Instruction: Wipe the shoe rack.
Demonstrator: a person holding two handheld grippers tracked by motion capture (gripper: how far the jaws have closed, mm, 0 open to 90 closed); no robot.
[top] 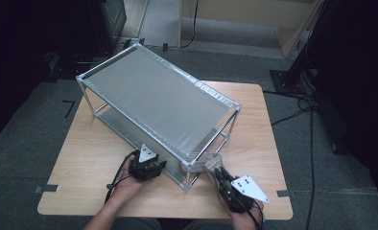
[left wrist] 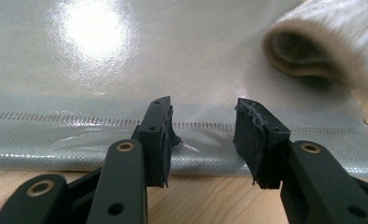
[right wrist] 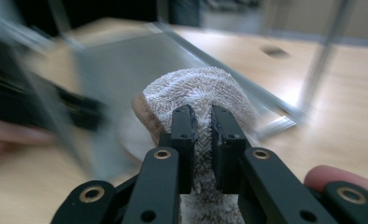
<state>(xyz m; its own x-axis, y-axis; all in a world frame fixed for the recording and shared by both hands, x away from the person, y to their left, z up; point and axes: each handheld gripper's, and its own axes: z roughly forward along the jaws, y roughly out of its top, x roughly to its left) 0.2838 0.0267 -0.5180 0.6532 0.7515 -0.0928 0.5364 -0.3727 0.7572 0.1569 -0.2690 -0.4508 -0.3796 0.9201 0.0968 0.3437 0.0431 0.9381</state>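
A metal rack [top: 158, 103] with 2 grey shelves stands on the wooden bench [top: 88, 163]. The person holds 1 gripper in each hand at the near side of the rack.

The right gripper [right wrist: 201, 126] has its jaws clenched on a rolled towel [right wrist: 196, 91]. The towel is fluffy and white with a brown edge. In the right gripper view the jaws pinch the towel's cloth from both sides. In the high view the right gripper [top: 220, 173] is at the rack's near corner, and the towel [top: 211, 160] sits just by the corner post, at the low shelf.

The left gripper [left wrist: 203, 133] has its jaws apart, with nothing between them. It points at the front edge of the low grey shelf [left wrist: 126, 60], close to the bench. The towel's rolled end [left wrist: 308, 51] shows on that shelf, off to the side of the jaws. In the high view the left gripper [top: 146, 165] is at the rack's long near side.
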